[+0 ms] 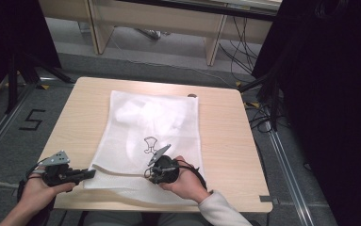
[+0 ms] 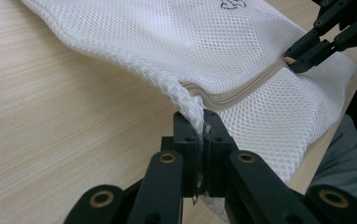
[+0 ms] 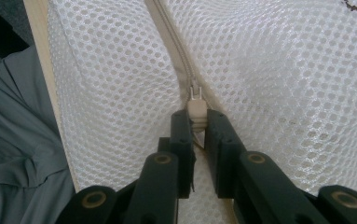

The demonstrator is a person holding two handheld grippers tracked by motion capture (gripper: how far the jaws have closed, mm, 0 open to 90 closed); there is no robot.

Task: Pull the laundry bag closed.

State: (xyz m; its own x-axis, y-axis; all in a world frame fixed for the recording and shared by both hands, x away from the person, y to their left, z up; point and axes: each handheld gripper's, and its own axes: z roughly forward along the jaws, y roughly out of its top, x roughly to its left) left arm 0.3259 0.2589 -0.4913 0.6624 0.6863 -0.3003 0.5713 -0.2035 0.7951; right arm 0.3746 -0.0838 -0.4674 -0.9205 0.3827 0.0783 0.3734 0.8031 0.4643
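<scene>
Pinching mesh bag (image 2: 241,51) corner, left tongs (image 2: 199,135); right tongs (image 3: 197,128) clamp zipper pull (image 3: 196,109).

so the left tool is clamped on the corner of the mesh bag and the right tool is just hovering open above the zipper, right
Not quite. The left tool is indeed clamped on the corner of the mesh bag, but the right tool isn't hovering open: the right gripper view shows its jaws closed on the zipper pull.
</scene>
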